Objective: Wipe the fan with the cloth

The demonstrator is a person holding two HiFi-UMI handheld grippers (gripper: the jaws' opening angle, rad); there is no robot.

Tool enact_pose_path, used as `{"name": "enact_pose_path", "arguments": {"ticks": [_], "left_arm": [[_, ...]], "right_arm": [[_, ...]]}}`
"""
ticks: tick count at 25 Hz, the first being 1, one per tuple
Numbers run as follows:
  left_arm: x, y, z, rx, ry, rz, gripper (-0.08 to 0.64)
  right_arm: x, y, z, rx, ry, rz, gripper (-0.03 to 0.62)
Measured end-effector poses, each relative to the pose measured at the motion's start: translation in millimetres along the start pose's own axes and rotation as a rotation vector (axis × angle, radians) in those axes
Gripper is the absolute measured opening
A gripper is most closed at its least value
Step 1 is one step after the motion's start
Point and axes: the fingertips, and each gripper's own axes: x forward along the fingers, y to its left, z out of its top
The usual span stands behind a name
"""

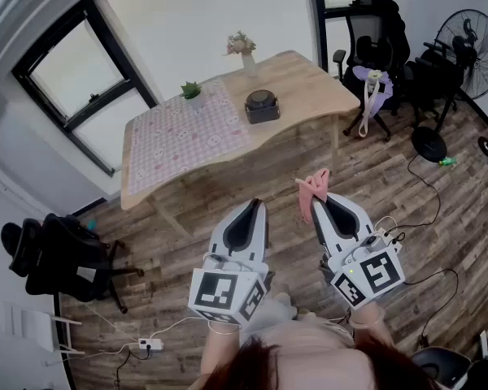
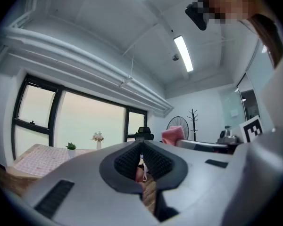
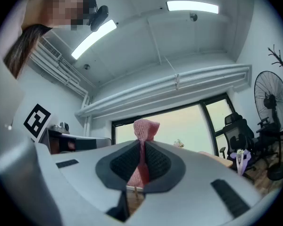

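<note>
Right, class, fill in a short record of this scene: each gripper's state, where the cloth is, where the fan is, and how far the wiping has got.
left gripper: shut, empty
right gripper: shut on pink cloth, which sticks out beyond the tips
fan: black, standing on the floor at far right, beside the office chairs
cloth to fan: well apart, no contact
wiping: not yet begun
</note>
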Motion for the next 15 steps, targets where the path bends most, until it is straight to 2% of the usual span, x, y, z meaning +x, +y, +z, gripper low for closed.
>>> {"name": "enact_pose_path", "arguments": {"ticks": [6,15], "left_arm": [[14.3,19.1,-2.3,-0.010,0.006,-0.009,0.020],[44.4,64.5,-8.5,-0.028,0.016,-0.023,0.020]], "right_arm": [[20.0,-6.4,-2.3,-0.007,-0.013,-0.022,0.025],[70.7,-15.0,-18.2,-0.026,0.019,-0.038,0.025]]}}
